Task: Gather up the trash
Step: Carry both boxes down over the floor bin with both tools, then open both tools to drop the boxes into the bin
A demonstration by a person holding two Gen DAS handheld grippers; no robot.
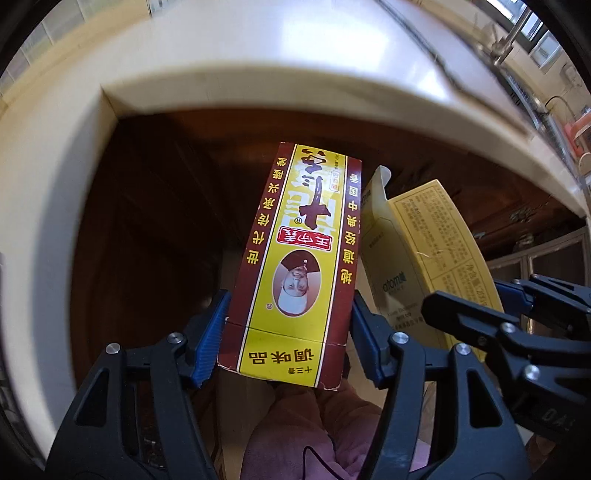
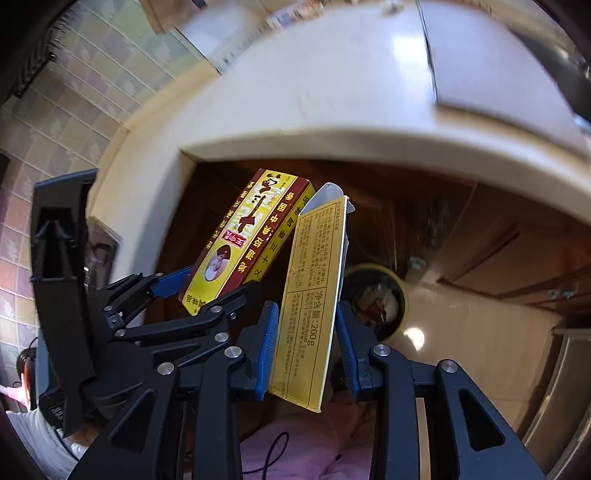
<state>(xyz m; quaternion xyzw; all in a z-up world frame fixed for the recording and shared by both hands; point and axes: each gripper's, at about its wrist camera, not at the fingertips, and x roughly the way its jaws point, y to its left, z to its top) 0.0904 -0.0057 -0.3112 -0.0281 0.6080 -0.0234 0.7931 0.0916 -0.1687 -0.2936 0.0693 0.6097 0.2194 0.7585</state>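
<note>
Claws over cream countertop (tiled wall behind); wooden cabinets below.

A home kitchen: a cream L-shaped surface runs over dark wooden cabinet doors, with tiled wall at the left, a steel faucet far right, and a yellow-rimmed trash bin on the floor.

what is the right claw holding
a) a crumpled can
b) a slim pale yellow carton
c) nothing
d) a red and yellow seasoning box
b: the right claw has its blue pads pressed on both sides of the slim pale yellow carton, while the red and yellow seasoning box sits in the left claw.
</note>
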